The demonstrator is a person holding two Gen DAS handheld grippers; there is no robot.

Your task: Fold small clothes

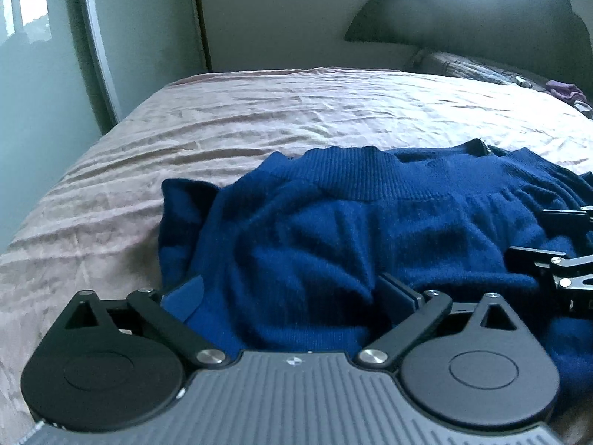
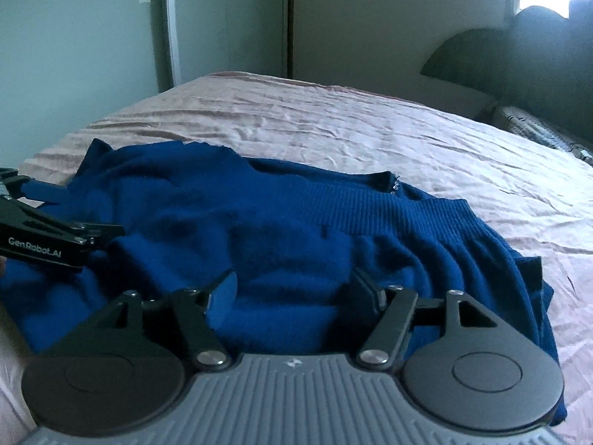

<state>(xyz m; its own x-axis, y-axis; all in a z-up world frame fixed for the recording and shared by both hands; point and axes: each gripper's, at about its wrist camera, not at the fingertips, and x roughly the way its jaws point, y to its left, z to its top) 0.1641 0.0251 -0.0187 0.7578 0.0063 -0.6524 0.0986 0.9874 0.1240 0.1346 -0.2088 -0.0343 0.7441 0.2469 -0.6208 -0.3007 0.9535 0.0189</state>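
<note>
Soft dark-blue knitted sweater (image 1: 370, 230), bunched up on the wrinkled pink bedsheet (image 1: 222, 126), right in front of both grippers. Left gripper (image 1: 296, 296) wide open, fingers spread on either side of a blue fold, not pinching it. Right gripper (image 2: 292, 293) wide open too, fabric between its fingers. Ribbed band (image 2: 370, 207) just past the right gripper. Dark curved headboard (image 1: 481, 18) far ahead.

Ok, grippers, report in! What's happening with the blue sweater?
Left gripper open, fingers wide over the sweater's near edge. Right gripper open, same. Blue sweater rumpled on the pink bedspread, unfolded. Nothing in the way.
</note>
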